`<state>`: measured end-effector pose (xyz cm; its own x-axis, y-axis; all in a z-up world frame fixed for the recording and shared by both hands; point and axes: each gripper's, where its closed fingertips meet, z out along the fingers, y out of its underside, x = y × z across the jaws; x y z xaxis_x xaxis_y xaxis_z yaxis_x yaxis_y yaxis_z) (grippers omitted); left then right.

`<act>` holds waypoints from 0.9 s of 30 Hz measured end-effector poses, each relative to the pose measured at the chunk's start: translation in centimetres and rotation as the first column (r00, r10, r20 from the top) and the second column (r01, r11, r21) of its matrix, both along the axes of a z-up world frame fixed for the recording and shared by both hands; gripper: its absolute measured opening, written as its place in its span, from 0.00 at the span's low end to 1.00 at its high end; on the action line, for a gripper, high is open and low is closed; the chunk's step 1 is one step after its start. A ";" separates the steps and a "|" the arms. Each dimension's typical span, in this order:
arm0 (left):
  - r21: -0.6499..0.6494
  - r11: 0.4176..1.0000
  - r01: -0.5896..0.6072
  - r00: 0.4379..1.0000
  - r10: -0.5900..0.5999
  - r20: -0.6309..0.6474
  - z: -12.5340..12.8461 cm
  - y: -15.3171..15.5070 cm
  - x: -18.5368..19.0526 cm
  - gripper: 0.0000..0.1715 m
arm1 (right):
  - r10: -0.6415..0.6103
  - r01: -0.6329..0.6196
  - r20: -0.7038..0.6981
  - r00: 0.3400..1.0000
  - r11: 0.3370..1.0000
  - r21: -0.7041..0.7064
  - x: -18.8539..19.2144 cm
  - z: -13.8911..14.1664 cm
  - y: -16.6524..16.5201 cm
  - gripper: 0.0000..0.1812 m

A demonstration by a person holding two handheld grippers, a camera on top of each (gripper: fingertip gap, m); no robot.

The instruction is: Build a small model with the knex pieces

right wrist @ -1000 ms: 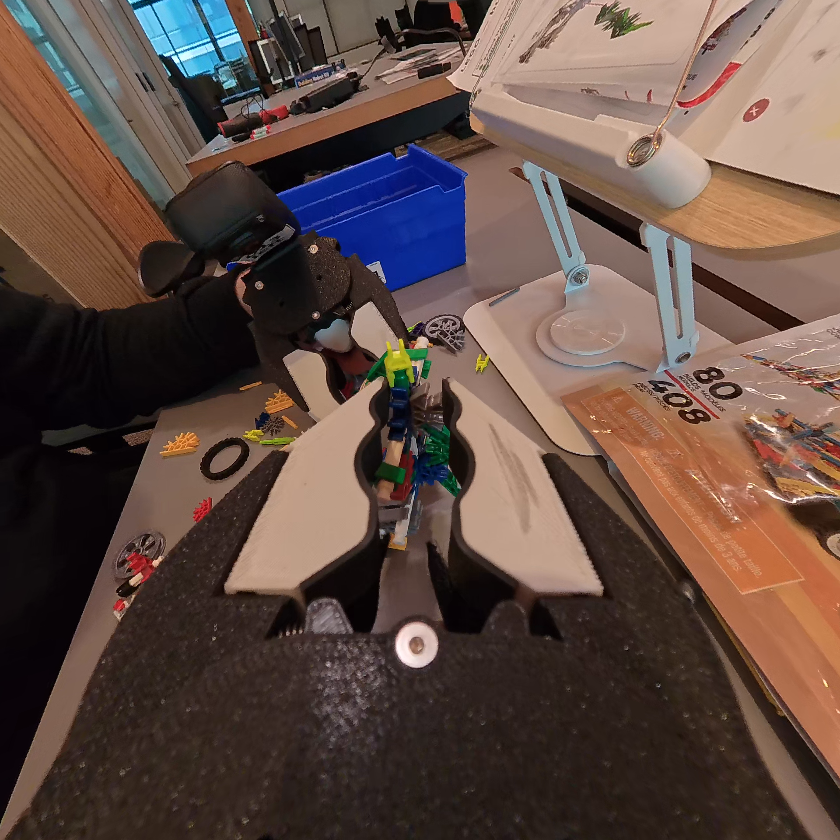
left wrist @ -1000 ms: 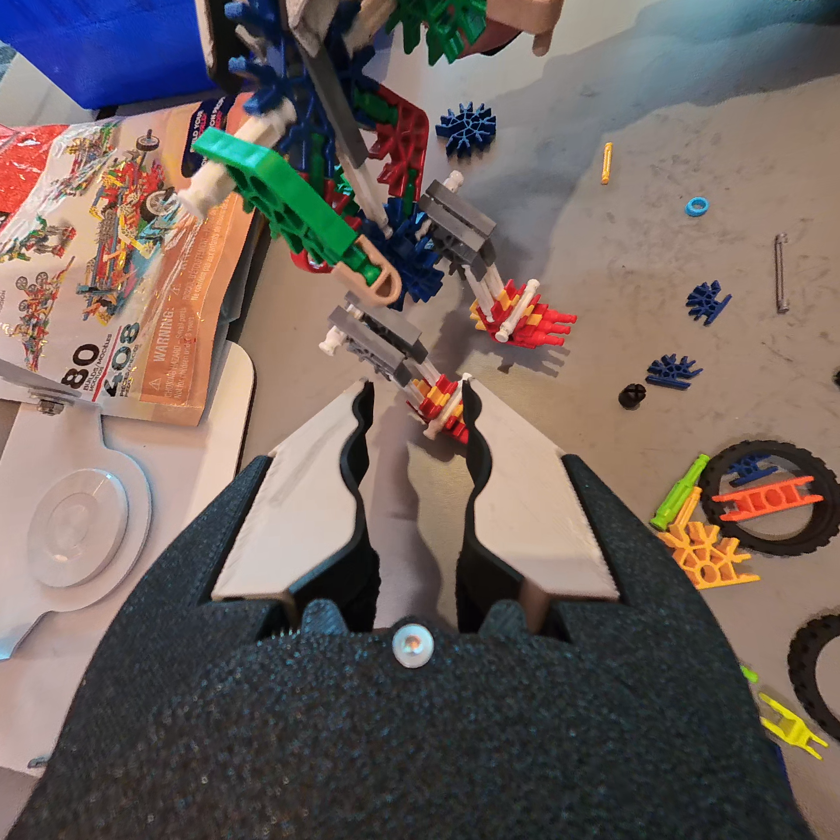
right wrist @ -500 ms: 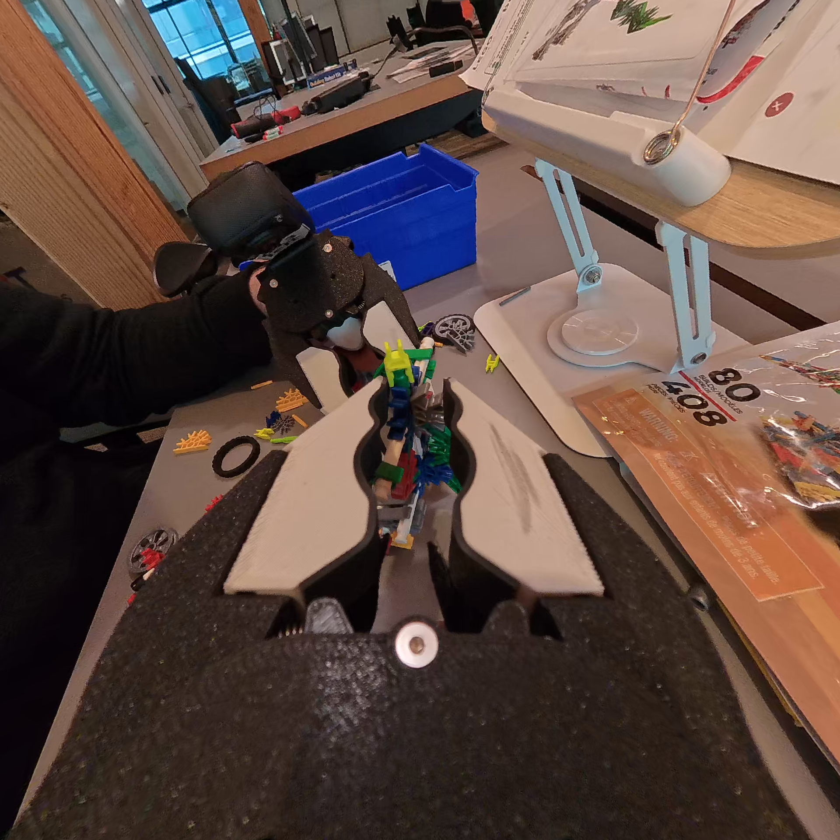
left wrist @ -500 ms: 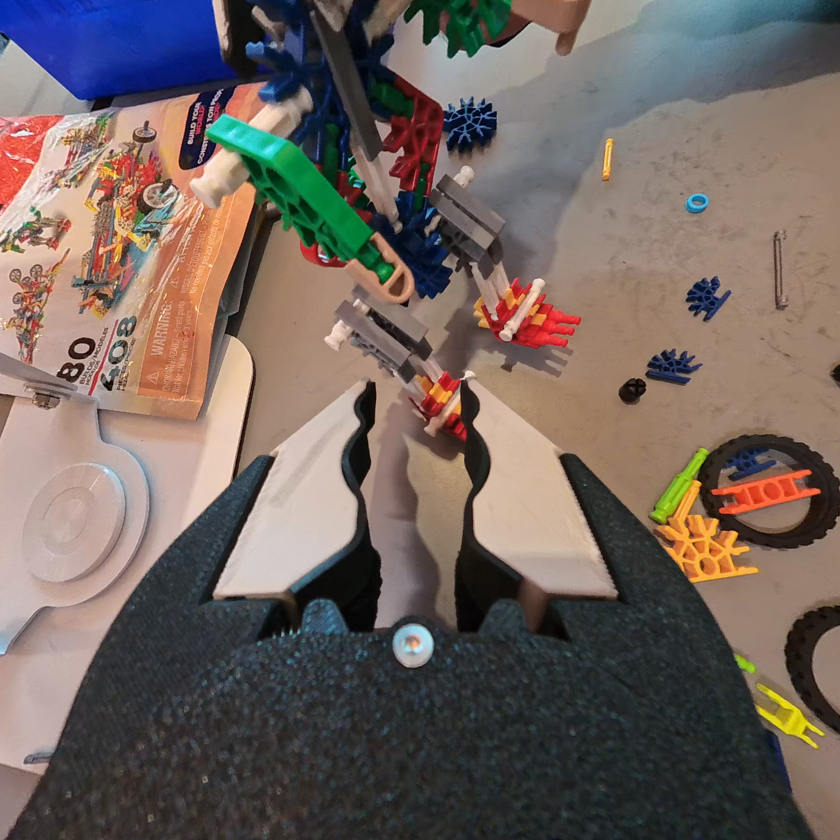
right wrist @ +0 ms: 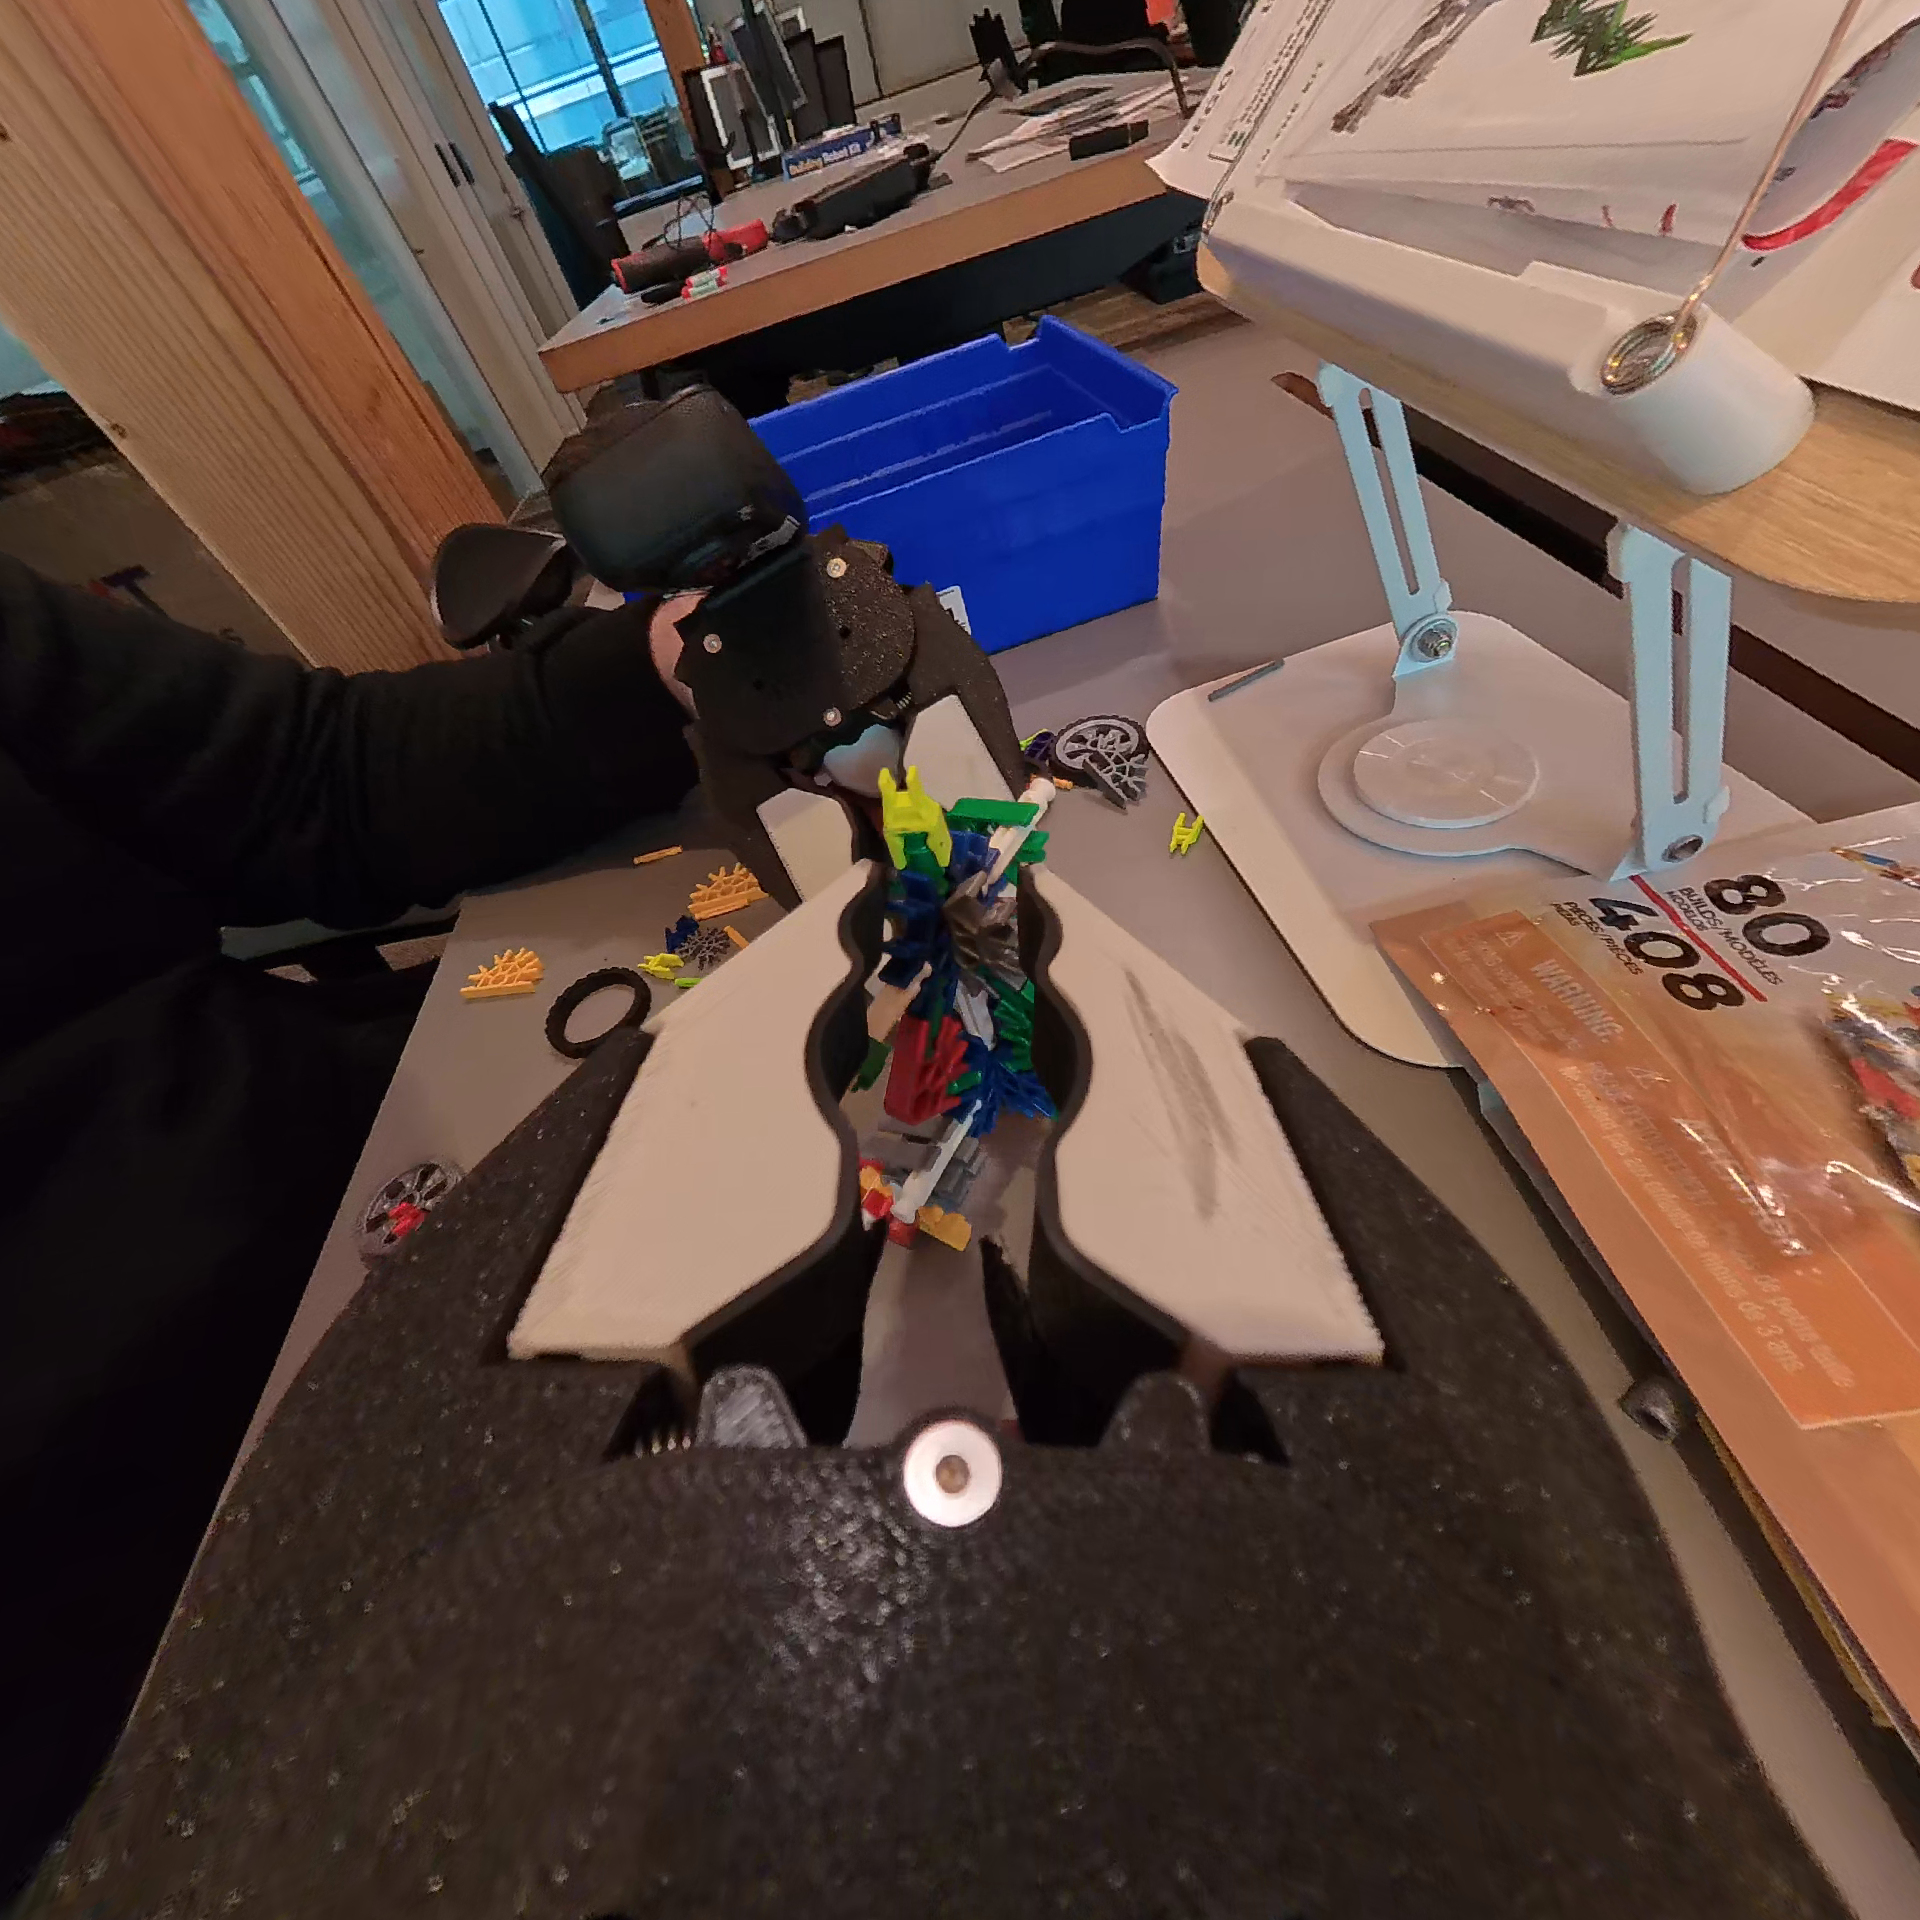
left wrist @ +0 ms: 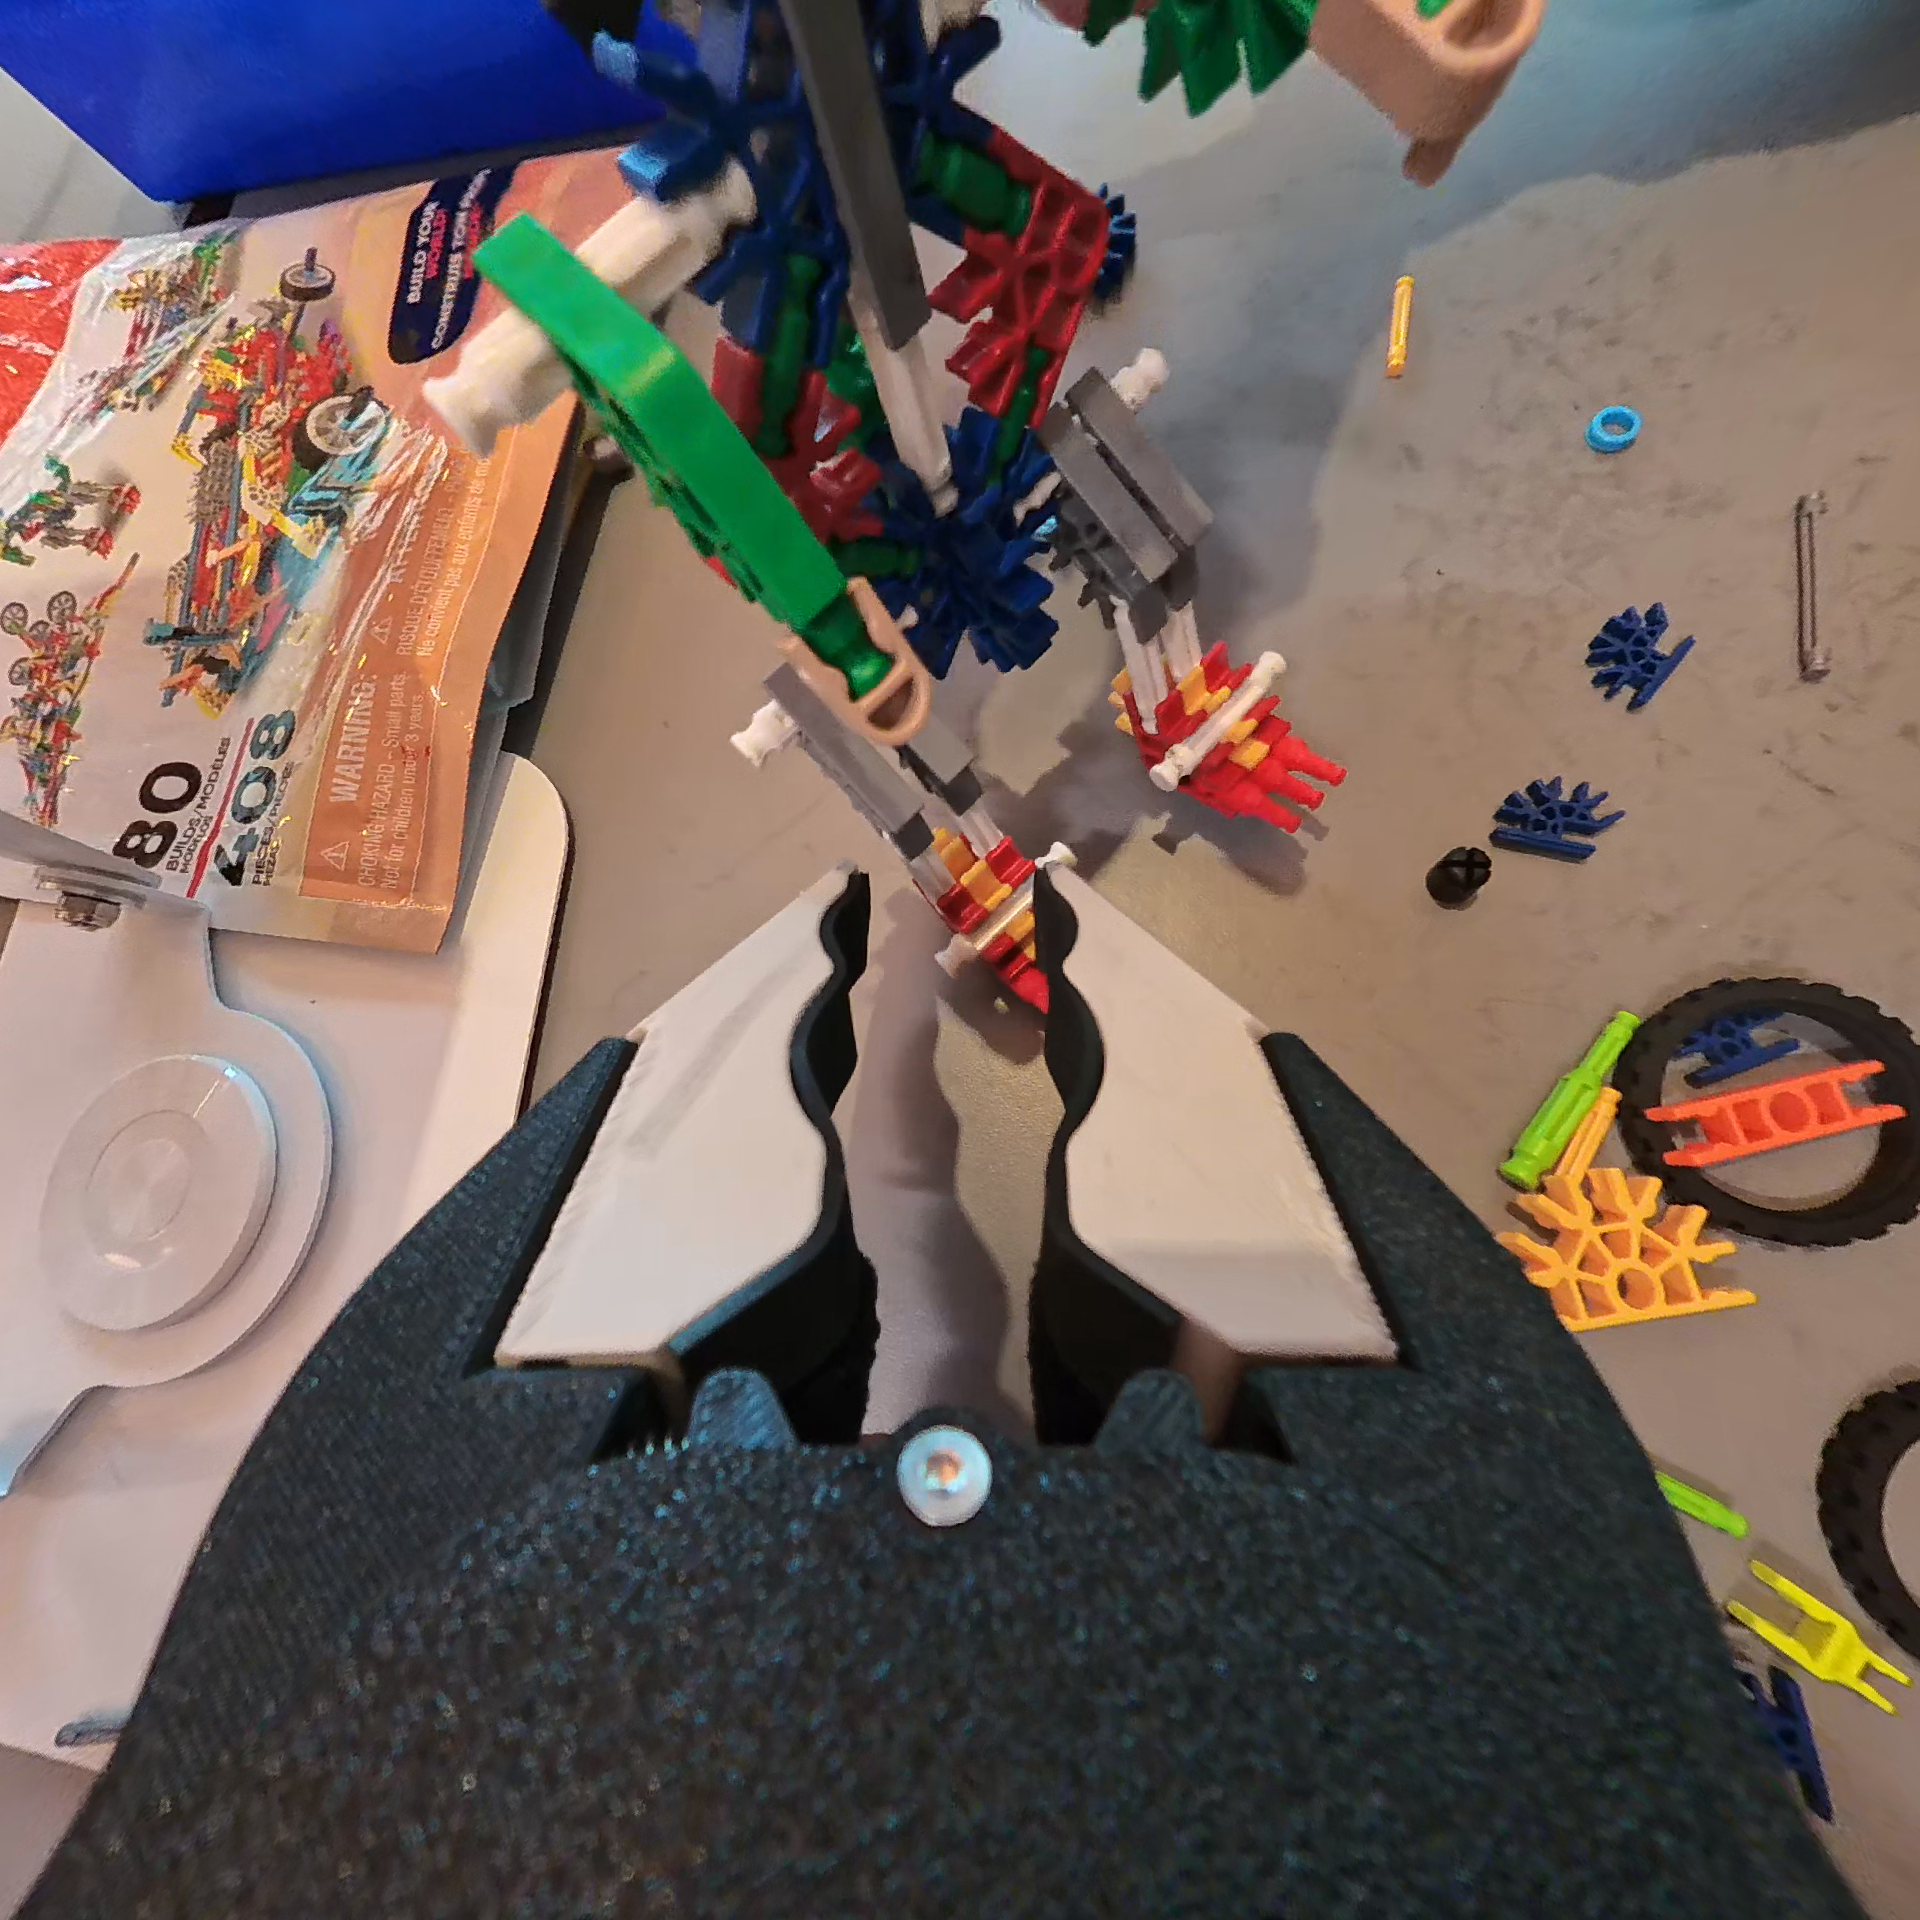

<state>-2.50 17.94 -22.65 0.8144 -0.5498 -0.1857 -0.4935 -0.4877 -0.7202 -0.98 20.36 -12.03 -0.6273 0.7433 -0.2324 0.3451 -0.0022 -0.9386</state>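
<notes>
While its red-and-yellow foot [left wrist: 987,914] rests on the grey table [left wrist: 1558,343], a multicoloured rod-and-connector construction model [right wrist: 961,997] is pinched between the jaws of the right gripper [right wrist: 945,883], its long axis upright and slightly tilted. The left gripper [left wrist: 948,883] is held with jaws spread and empty, one tip touching that foot. A printed parts bag [left wrist: 260,561] is seen left; a black tyre [left wrist: 1777,1112] and loose pieces right, with bare table between.
</notes>
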 end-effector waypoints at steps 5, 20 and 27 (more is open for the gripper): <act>-0.006 1.000 0.001 1.000 -0.001 -0.010 -0.2 -0.1 -0.1 0.17 | 0.035 -0.035 -0.010 0.999 0.999 0.003 0.4 0.2 -0.7 0.13; -0.022 1.000 0.011 1.000 -0.012 -0.019 -0.8 -0.2 -0.1 0.12 | -0.061 0.059 -0.051 0.997 0.998 -0.029 0.2 1.9 1.6 0.17; -0.019 1.000 0.003 1.000 -0.003 -0.024 -0.8 -0.2 -0.4 0.13 | -0.100 0.097 0.039 0.994 0.992 0.079 0.8 -0.2 3.5 0.19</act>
